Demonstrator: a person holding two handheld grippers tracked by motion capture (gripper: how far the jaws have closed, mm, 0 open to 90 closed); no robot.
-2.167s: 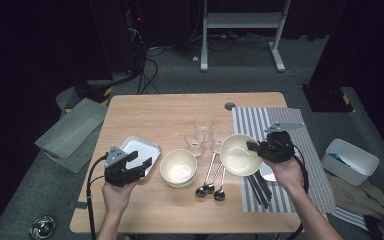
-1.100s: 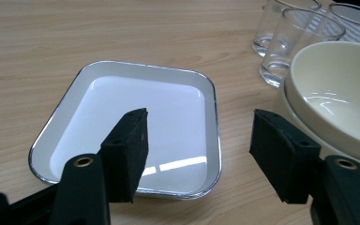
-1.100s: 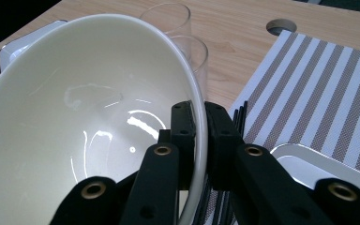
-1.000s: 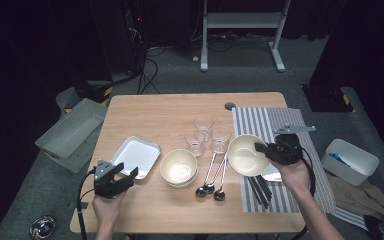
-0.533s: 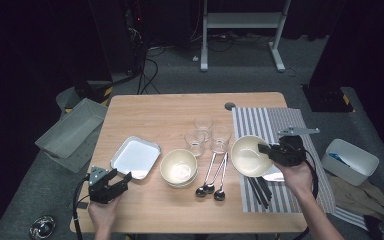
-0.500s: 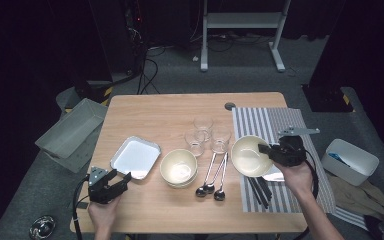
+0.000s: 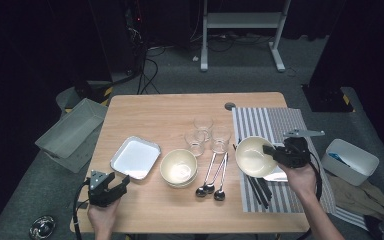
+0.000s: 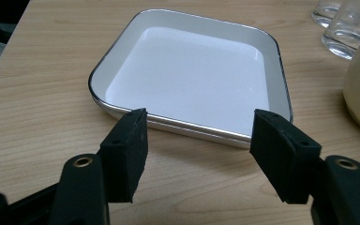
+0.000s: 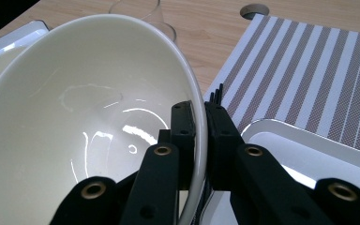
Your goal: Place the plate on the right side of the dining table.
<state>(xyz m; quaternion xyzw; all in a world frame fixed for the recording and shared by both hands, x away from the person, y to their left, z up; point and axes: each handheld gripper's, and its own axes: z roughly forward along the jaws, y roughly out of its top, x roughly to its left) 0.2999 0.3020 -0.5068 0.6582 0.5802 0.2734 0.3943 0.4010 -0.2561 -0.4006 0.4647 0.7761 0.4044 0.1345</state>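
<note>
The right claw (image 7: 271, 152) pinches the rim of a cream bowl (image 7: 252, 155), holding it tilted over the striped mat (image 7: 300, 125)'s left edge. Left of the mat, the left claw (image 8: 194, 154) stands spread, just short of the square white plate (image 8: 192, 79).

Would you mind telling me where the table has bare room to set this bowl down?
The far half of the table, beyond the glasses, is bare wood. The far end of the striped mat is free too. The middle is crowded: square plate, stacked bowls, spoons. The right tongs grip the bowl by its rim.
</note>
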